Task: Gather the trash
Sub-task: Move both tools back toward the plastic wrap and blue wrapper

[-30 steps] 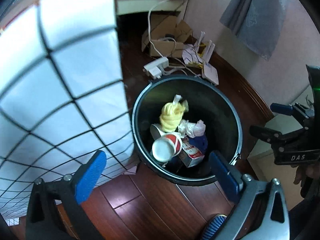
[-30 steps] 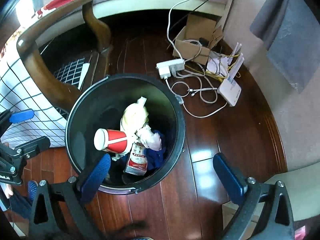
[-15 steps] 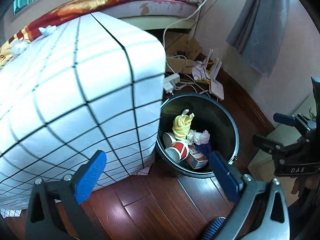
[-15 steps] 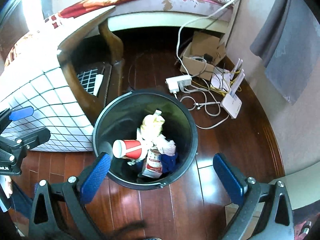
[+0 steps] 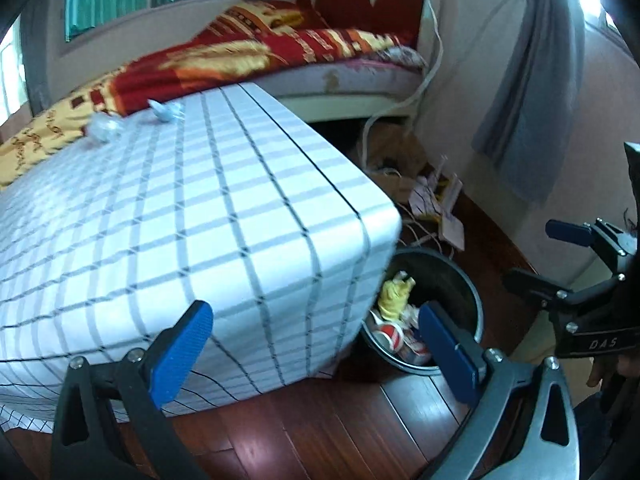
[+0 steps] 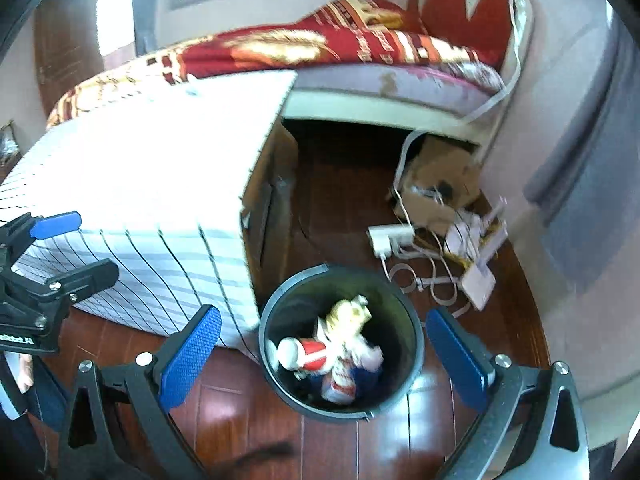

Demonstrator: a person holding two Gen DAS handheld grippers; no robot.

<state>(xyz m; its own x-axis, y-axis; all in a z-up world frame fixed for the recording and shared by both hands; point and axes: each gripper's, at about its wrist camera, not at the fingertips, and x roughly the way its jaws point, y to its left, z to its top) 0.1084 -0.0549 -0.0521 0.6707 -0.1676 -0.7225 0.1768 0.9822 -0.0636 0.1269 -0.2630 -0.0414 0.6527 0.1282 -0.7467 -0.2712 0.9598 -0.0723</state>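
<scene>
A black round trash bin [image 6: 412,344] stands on the wood floor beside a table; it also shows in the left wrist view [image 5: 474,300]. Inside lie a red-and-white paper cup [image 6: 304,356], a yellow crumpled wrapper [image 6: 346,314], a small carton and white paper. Two pieces of crumpled clear trash [image 5: 106,128] [image 5: 166,112] lie on the far part of the table top. My left gripper [image 5: 316,348] is open and empty above the table corner. My right gripper [image 6: 324,356] is open and empty above the bin.
The table wears a white checked cloth [image 5: 200,220]. A bed with a red and gold blanket [image 5: 260,52] stands behind it. A cardboard box [image 6: 440,188], a power strip [image 6: 390,236], cables and a white router [image 6: 478,280] lie on the floor by the wall.
Both grippers have risen and pulled back from the bin. The table top and the bed have come into view. The bin looks smaller and lower in both views.
</scene>
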